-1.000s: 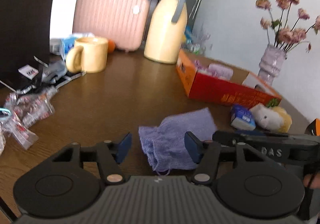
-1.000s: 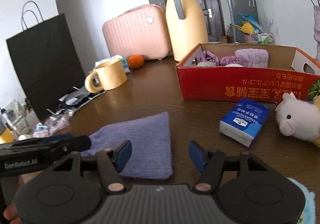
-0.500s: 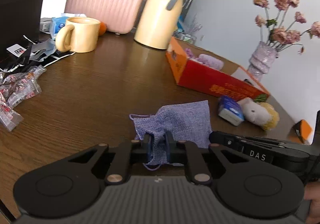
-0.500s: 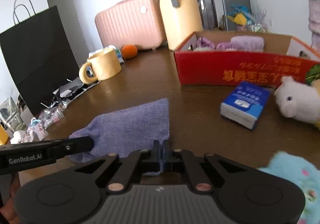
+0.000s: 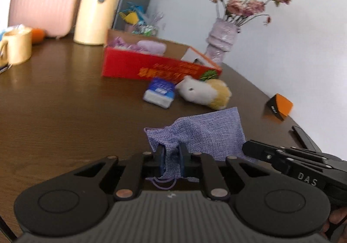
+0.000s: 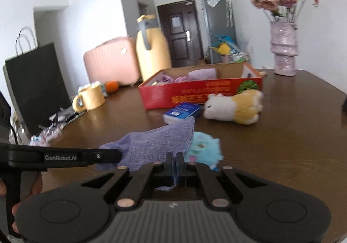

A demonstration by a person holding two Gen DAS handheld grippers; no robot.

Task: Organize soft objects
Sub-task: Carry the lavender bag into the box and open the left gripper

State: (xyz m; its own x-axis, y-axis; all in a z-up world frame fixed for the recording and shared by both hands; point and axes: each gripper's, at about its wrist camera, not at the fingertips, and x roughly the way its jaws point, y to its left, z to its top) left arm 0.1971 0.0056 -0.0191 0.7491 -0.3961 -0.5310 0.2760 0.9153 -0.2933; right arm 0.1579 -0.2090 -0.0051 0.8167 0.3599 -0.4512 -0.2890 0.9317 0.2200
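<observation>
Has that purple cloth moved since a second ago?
Yes. The purple cloth, pinched by both grippers, is off the table and has shifted right, toward the plush toy and red box. It now covers part of the blue fuzzy toy.

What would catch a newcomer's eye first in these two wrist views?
Most striking is the purple cloth pouch, pinched at once by the left gripper and the right gripper and stretched between them close to the cameras. Behind it on the brown table stands a red cardboard box already holding purple soft things. A white and yellow plush toy lies in front of that box.
</observation>
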